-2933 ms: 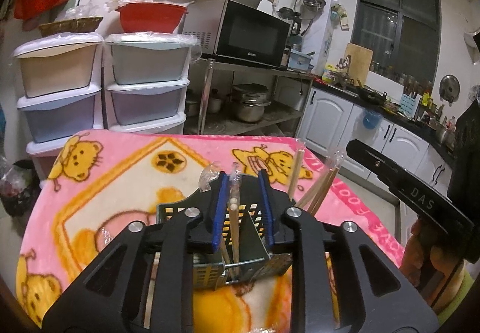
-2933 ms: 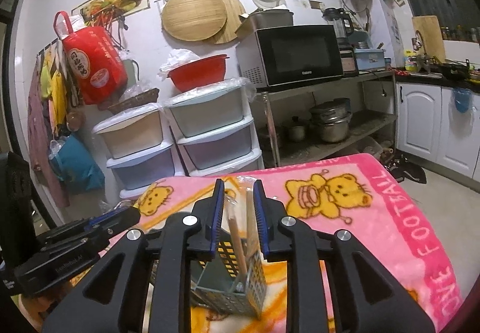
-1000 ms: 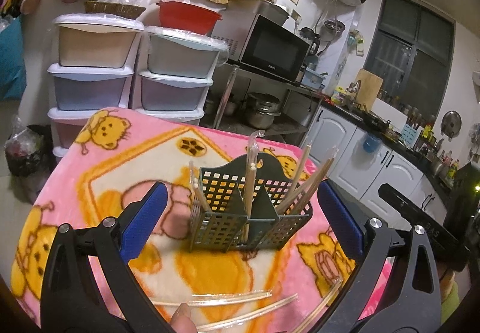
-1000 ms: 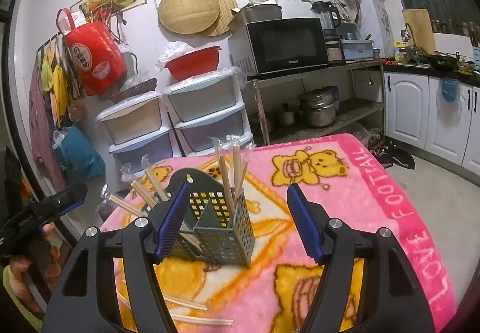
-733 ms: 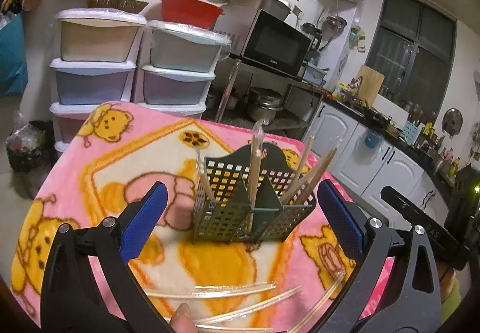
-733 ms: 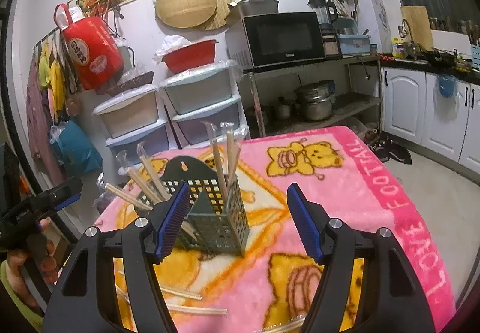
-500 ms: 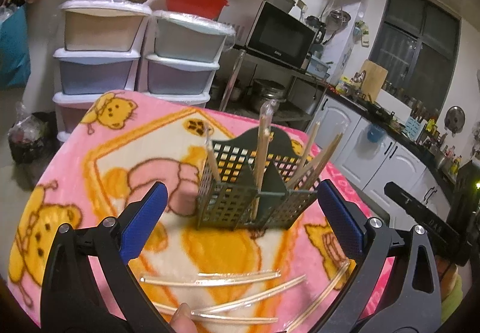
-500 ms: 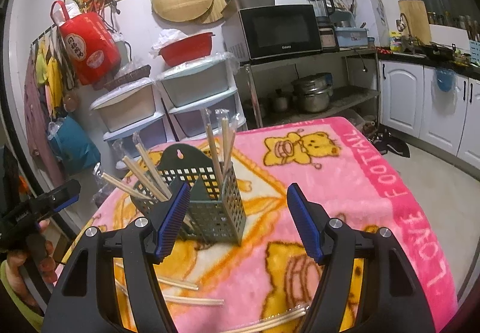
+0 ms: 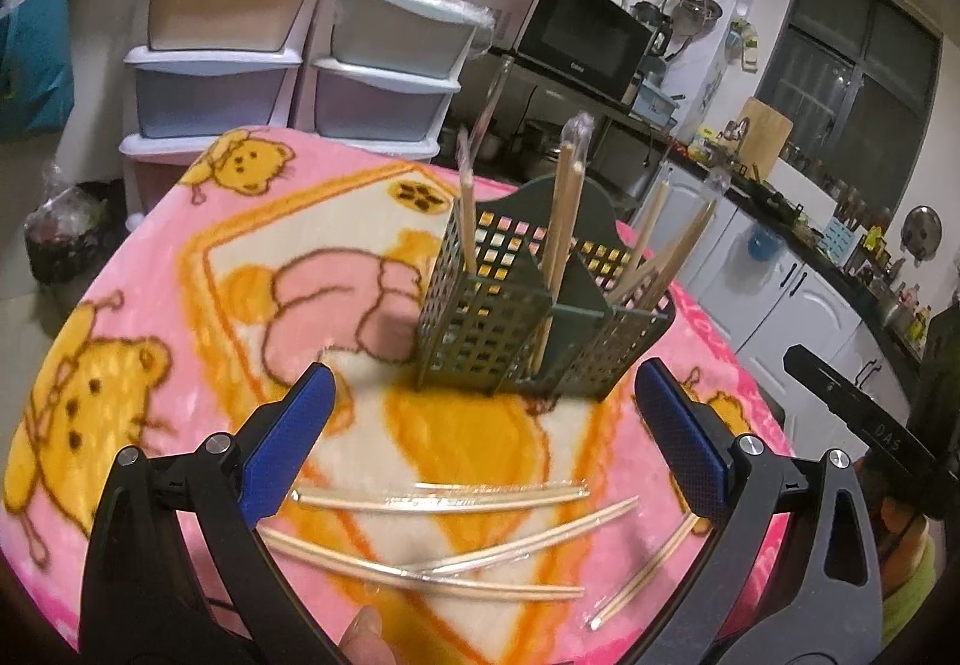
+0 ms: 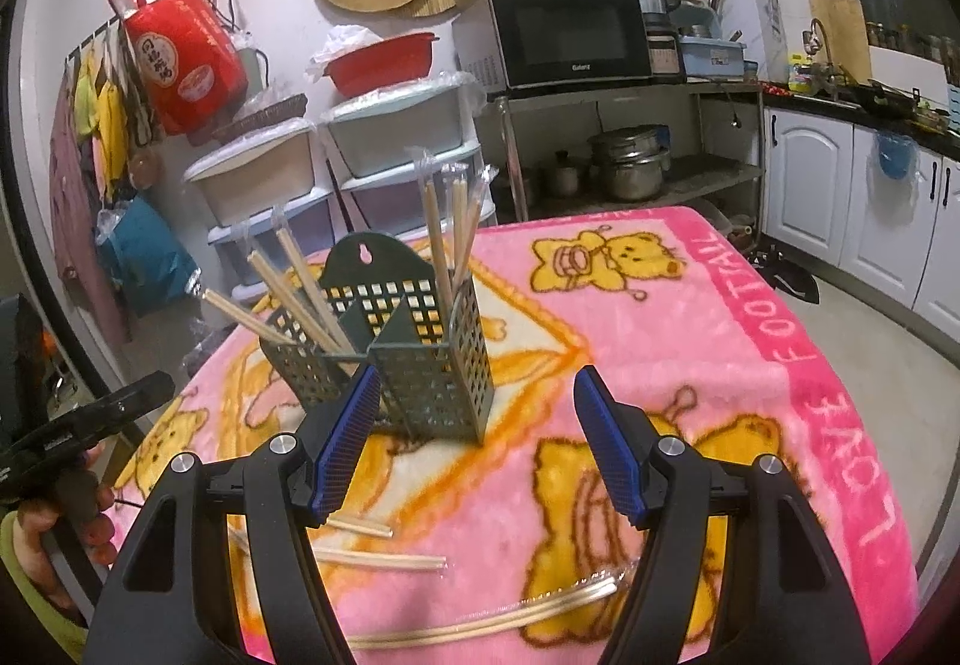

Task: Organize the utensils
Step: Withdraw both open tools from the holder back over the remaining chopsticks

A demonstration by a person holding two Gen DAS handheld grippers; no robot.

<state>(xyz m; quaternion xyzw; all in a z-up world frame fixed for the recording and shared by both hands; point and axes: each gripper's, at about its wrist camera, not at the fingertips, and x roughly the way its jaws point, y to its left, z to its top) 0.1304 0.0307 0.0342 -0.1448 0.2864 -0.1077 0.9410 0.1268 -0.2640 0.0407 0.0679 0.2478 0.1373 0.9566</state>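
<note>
A dark green mesh utensil caddy [image 9: 543,314] [image 10: 384,359] stands on the pink bear blanket [image 9: 180,305] [image 10: 690,341], with several wrapped chopstick pairs [image 9: 564,203] [image 10: 447,239] upright or leaning in its compartments. More wrapped chopstick pairs [image 9: 438,497] [image 10: 504,617] lie loose on the blanket in front of it. My left gripper [image 9: 480,425] is open, above the loose pairs and short of the caddy, with nothing between its blue pads. My right gripper [image 10: 477,440] is open too, just before the caddy's right corner, holding nothing.
Stacked plastic drawers [image 9: 300,47] and a metal rack with a microwave [image 10: 570,35] and pots stand behind the table. White kitchen cabinets [image 10: 852,185] line the right side. The other gripper [image 9: 858,425] [image 10: 84,419] shows at each view's edge.
Both grippers, shut on chopstick pairs over the caddy at first, have opened and left them in it. Over the last second both sank toward the blanket, bringing the loose pairs into view.
</note>
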